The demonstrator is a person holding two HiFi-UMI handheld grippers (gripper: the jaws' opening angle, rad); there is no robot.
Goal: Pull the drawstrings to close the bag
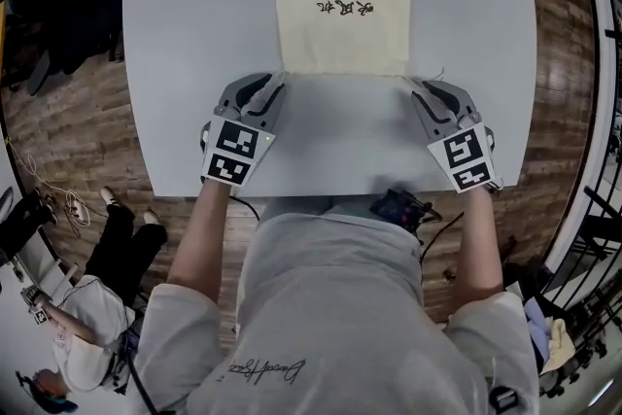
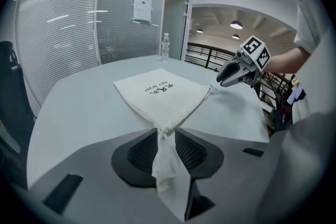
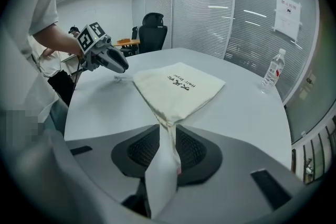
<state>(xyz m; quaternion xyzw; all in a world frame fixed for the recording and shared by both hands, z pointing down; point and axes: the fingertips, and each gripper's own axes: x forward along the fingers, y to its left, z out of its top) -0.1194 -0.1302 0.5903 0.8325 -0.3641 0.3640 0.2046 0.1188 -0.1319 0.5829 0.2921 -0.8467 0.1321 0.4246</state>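
Left hand-held gripper [image 1: 272,85] is down on my side of the table [image 1: 185,34], with its tips at the near left corner of the cream cloth bag [image 1: 340,10]. Its own view shows me the jaws only a narrow slit apart, the corner right at their tips and not clamped. Right hand-held gripper [image 1: 416,85] mirrors it at the near right corner, jaws likewise slightly apart and pressing on nothing, and a thin drawstring [image 2: 211,88] end pokes out there. I see the bag lying flat mid-table, drawstring edge toward me, printed "Hair Dryer". It looks thin, and I can't see inside it. A clear plastic bottle [image 3: 271,75] stands well apart toward the table's far side, but I can't make out its contents.
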